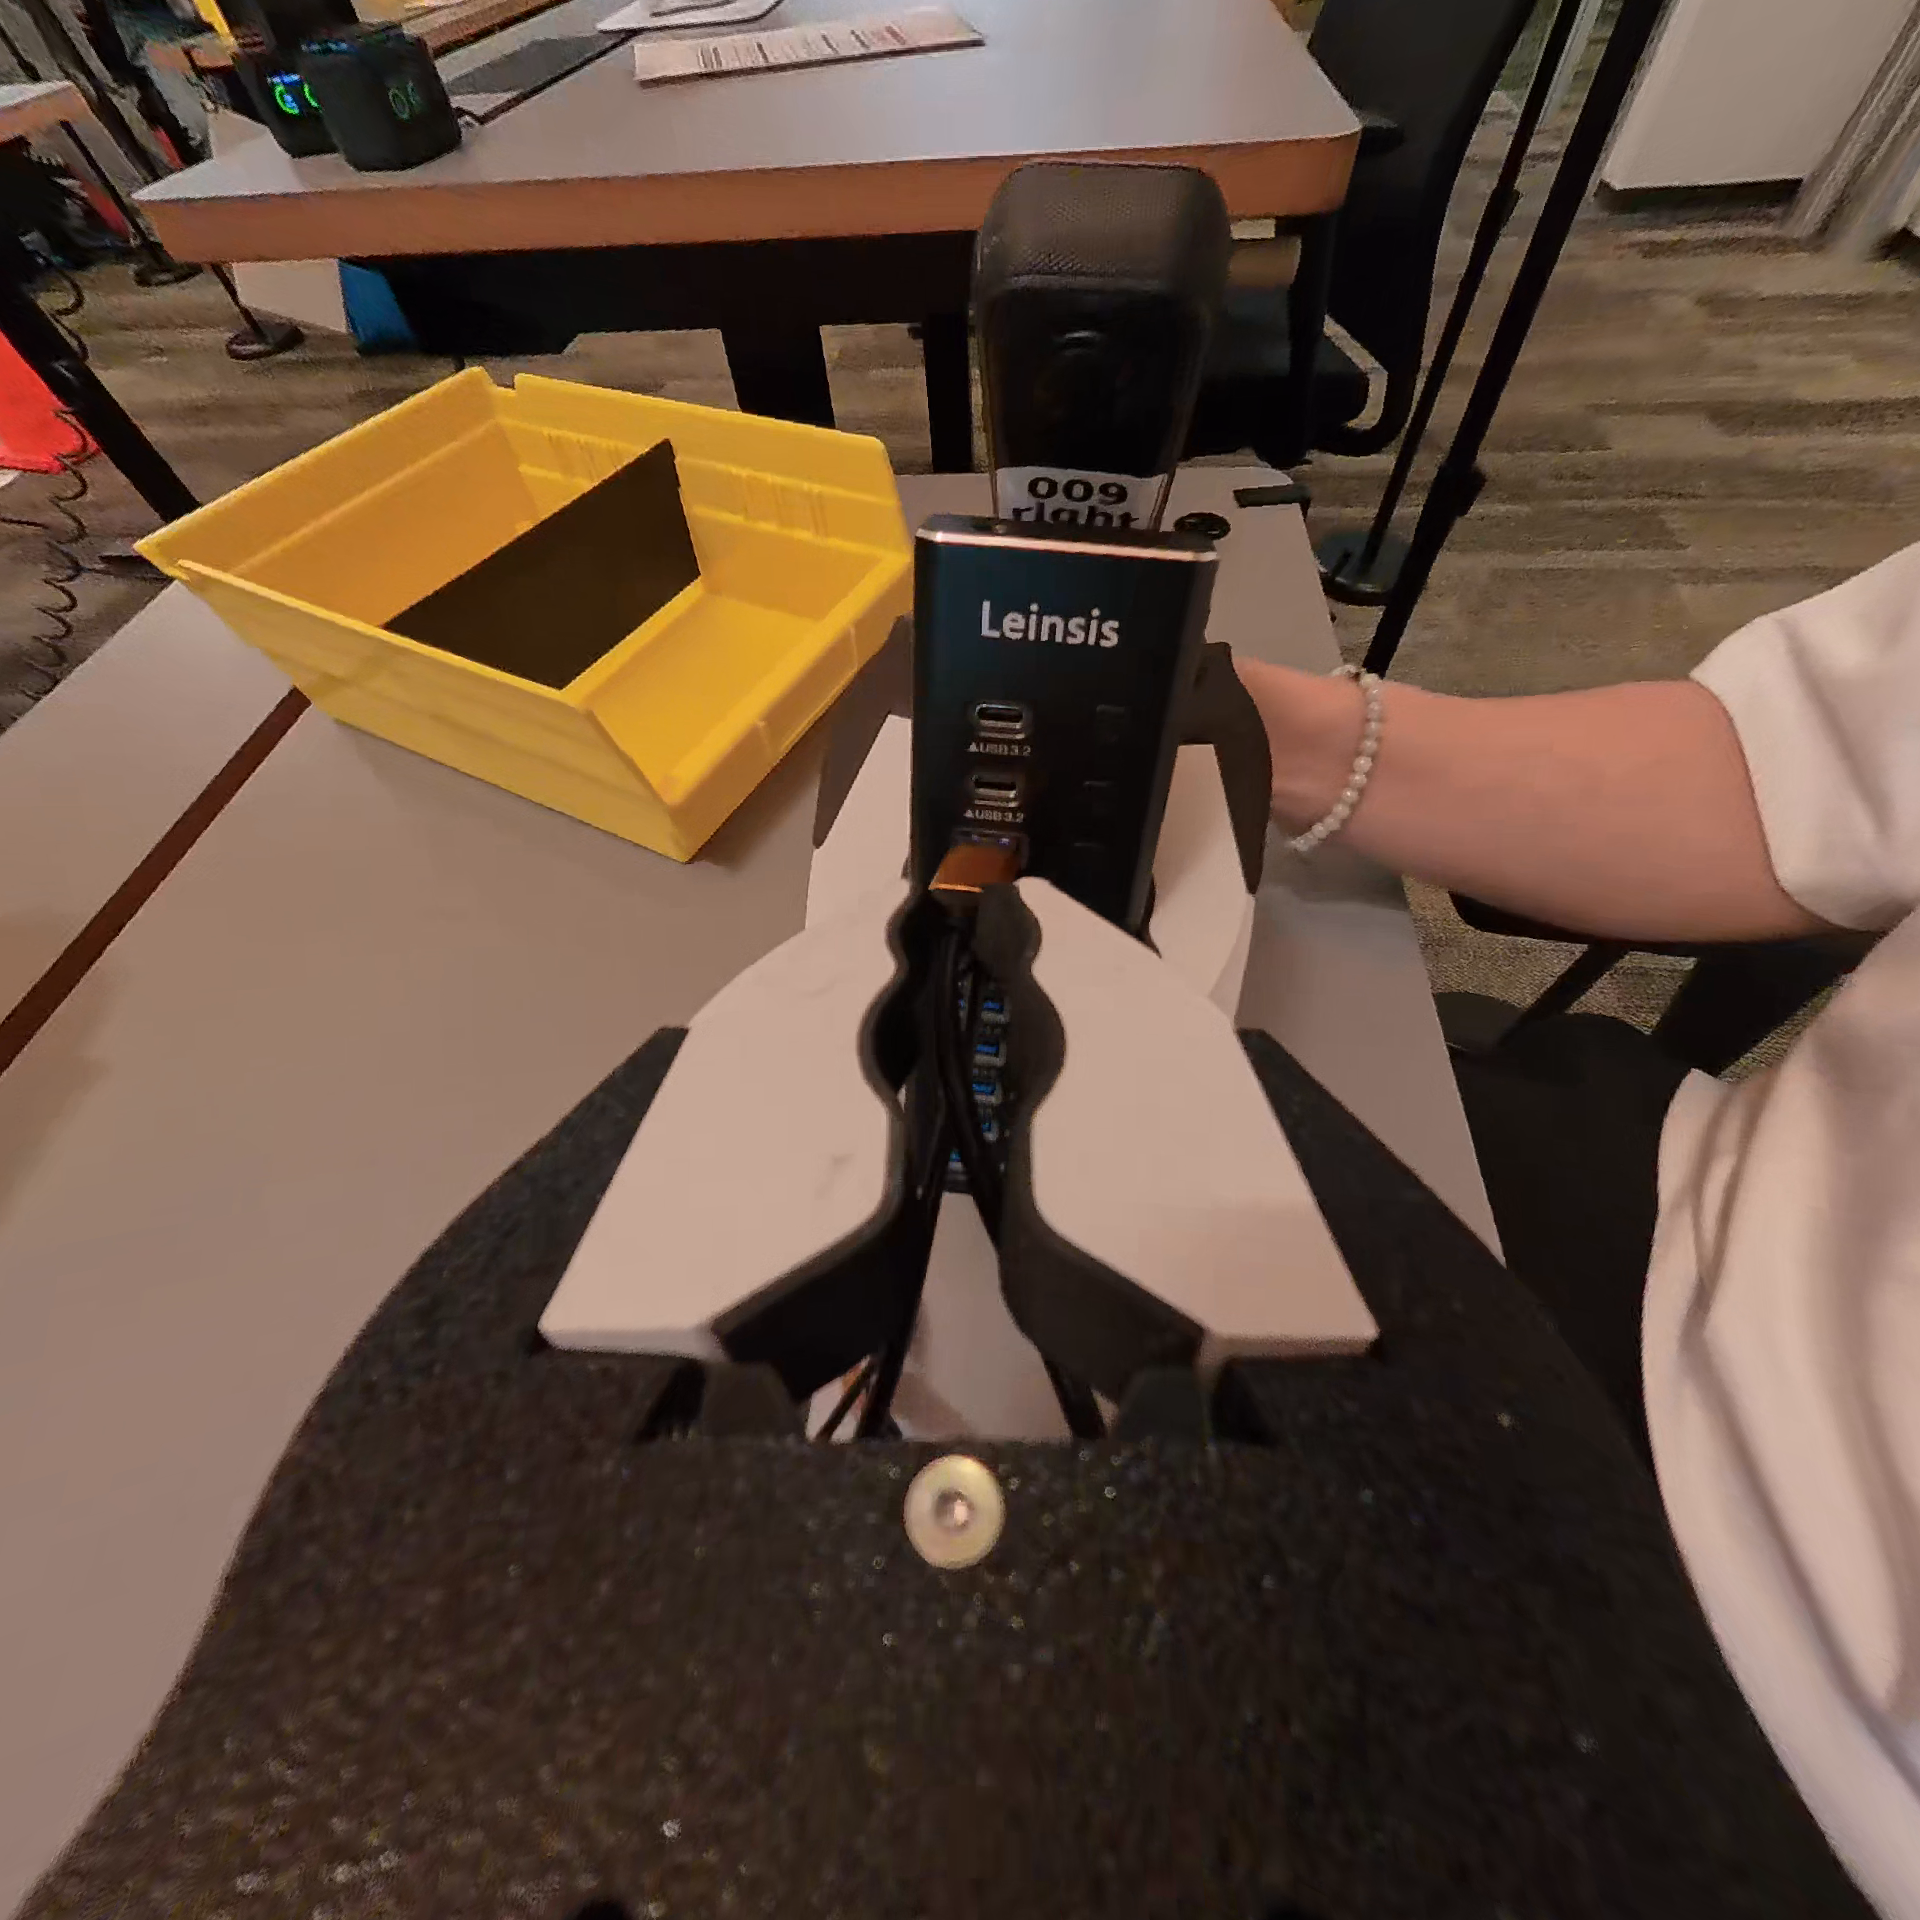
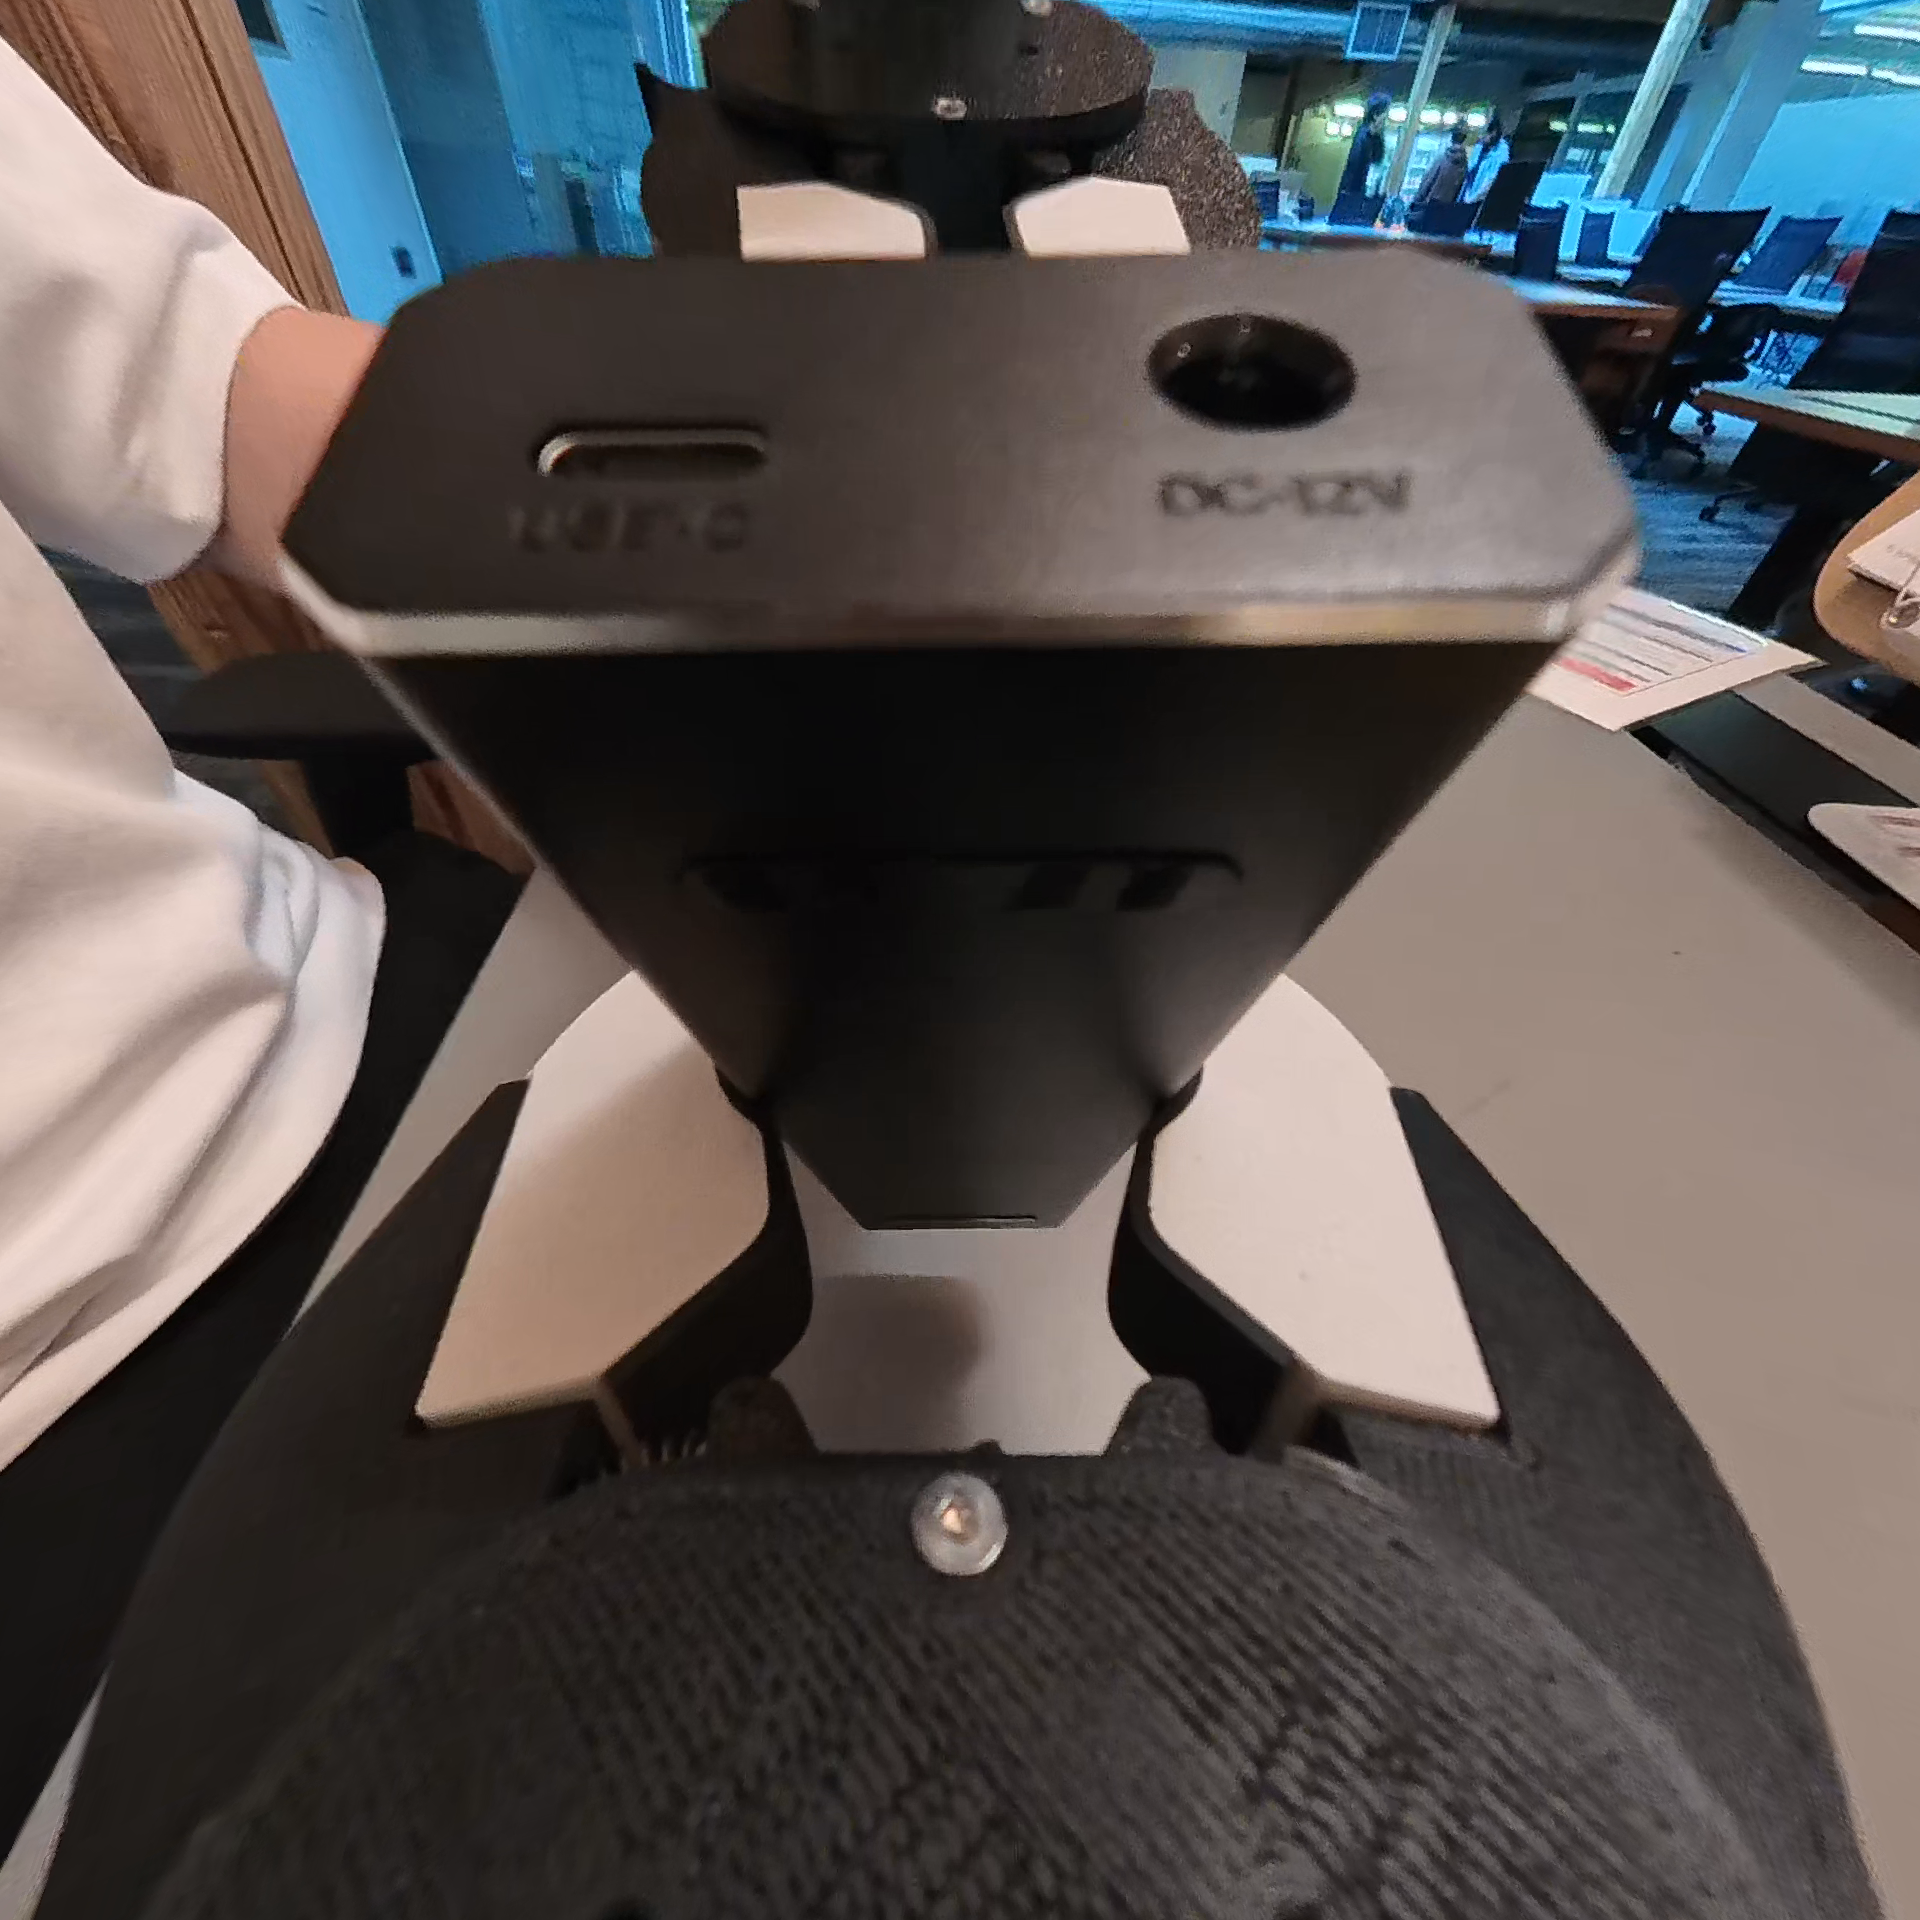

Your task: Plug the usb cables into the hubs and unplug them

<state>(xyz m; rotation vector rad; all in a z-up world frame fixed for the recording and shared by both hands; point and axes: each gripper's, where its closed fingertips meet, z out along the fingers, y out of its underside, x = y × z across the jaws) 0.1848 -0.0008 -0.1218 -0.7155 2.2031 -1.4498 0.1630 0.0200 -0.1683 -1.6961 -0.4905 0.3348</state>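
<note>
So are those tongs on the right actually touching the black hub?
Touching. The right wrist view shows the right tongs clamped on both sides of the black hub, which stands up between them with no gap.

The left claw (image 1: 971,914) is closed on an orange-tipped USB plug (image 1: 968,868), whose end sits at a port on the dark hub's (image 1: 1055,665) face; how deep it goes is hard to tell. Black cables (image 1: 951,1101) run back between the claw's fingers. The hub stands upright, gripped by the right claw (image 1: 1049,821) behind it. A yellow bin (image 1: 623,717) rests on the desk (image 1: 364,1039) to the left.
</note>
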